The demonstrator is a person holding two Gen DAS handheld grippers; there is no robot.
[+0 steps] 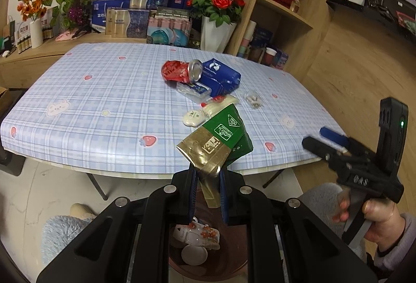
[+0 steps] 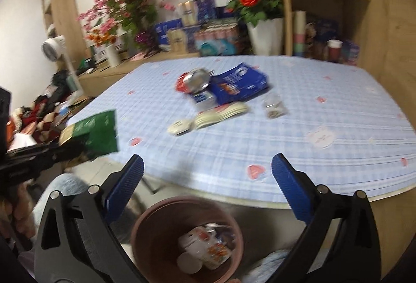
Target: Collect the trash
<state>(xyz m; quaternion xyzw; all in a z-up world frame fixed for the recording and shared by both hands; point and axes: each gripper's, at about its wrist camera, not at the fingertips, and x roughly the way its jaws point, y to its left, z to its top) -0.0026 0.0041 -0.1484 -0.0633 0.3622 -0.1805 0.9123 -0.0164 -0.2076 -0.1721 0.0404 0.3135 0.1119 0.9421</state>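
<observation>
Grippers angled downward above brown bin (image 2: 187,236): left gripper (image 1: 208,179) clamps green-gold packet (image 1: 215,142), right gripper (image 2: 208,176) spread empty; checked tablecloth (image 1: 98,101) beyond.

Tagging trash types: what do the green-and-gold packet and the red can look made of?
Green-and-gold packet: likely foil-laminated film; glossy, creased, gold end crinkled in the left gripper.
Red can: apparently thin metal; crushed body, shiny silver end.

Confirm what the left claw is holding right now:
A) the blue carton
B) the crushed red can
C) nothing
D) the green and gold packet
D: the left claw is clamped on the gold end of the green and gold packet, above the brown bin; the red can and the blue carton lie on the table.
</observation>
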